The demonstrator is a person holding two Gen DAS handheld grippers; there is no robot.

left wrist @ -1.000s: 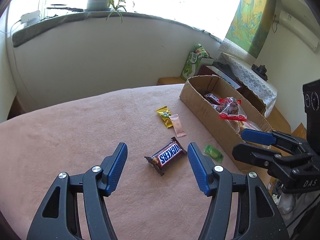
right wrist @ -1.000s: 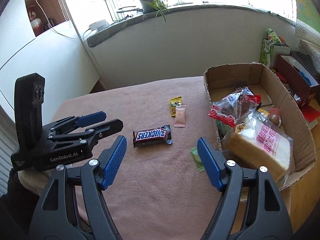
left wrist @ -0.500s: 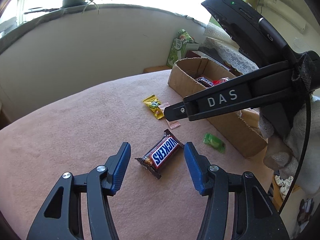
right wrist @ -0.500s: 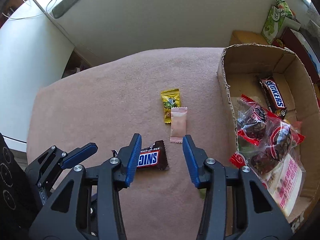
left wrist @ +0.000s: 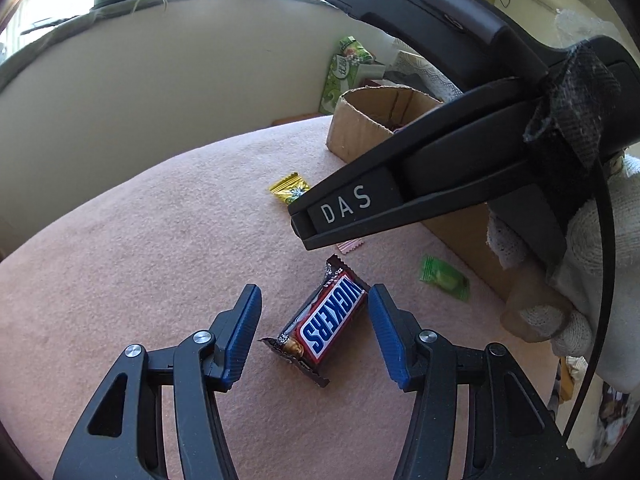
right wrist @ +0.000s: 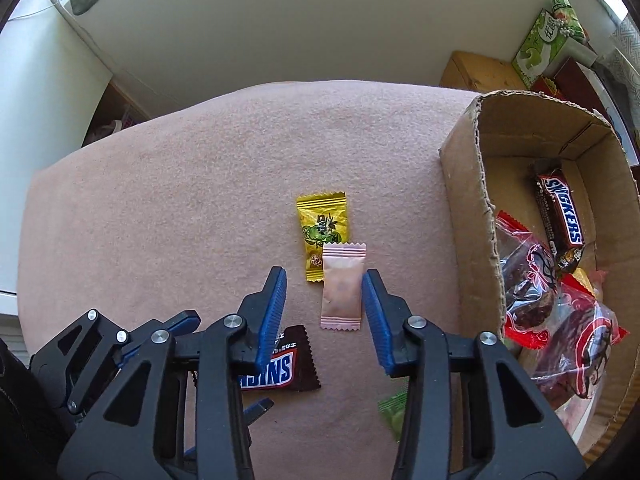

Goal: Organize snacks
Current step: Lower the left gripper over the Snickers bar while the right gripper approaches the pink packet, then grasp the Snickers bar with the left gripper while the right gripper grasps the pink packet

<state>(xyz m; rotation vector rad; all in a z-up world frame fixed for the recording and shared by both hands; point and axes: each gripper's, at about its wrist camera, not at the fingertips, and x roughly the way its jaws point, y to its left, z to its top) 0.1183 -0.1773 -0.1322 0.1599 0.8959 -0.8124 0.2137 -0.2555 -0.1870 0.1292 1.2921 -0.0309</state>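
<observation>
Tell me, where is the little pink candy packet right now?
In the right wrist view the pink candy packet lies flat on the pink cloth, between the closing jaws of the right hand-held gripper, overlapping the yellow candy, left of the cardboard box.

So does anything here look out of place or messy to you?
Four snacks lie loose on the pink cloth rather than in the cardboard box: a Snickers bar, a yellow candy, a pink packet overlapping it, and a green candy. The box's top edge looks ragged. Nothing seems spilled or broken.
</observation>
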